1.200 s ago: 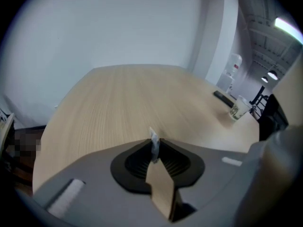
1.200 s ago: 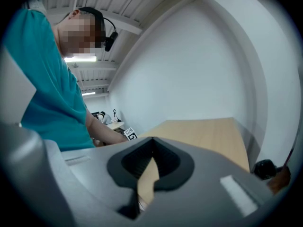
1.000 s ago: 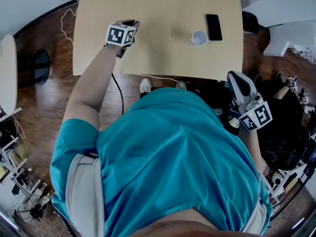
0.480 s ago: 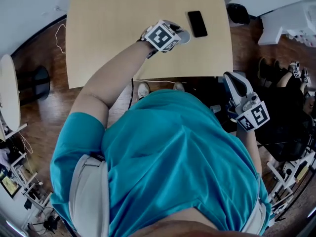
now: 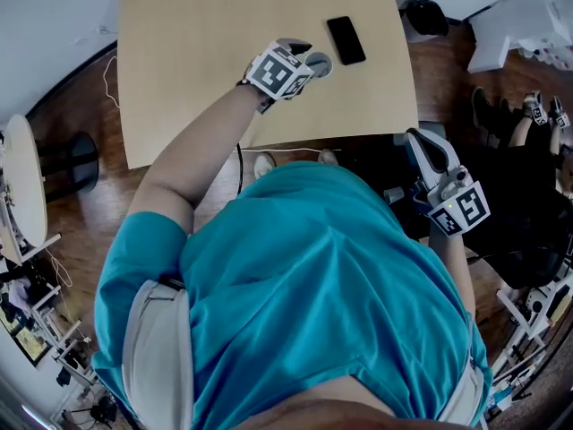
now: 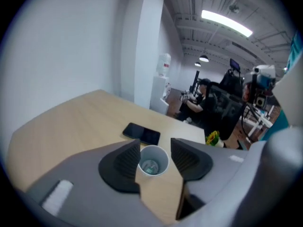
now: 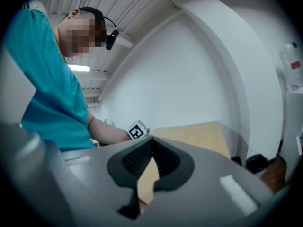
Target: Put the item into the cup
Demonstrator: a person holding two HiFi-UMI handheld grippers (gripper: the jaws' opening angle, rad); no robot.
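Note:
A small white paper cup [image 6: 153,161] stands upright on the tan table [image 6: 71,122], with a small greyish item [image 6: 150,166] lying in its bottom. My left gripper [image 6: 155,157] hovers just above the cup. Its jaws are opening, stand apart on either side of the rim, and have nothing pressed between them. In the head view the left gripper [image 5: 304,56] partly hides the cup [image 5: 320,63]. My right gripper [image 5: 425,143] hangs off the table's near right edge. In its own view the right gripper [image 7: 151,157] is shut and empty.
A black phone [image 6: 141,133] lies flat just beyond the cup, also seen as the phone [image 5: 346,39] near the table's right edge. Chairs, equipment and a seated person fill the room past the table. A white cable [image 5: 277,141] runs along the near edge.
My left gripper has travelled right across the table from its left part to above the cup. The right gripper has stayed beside the table.

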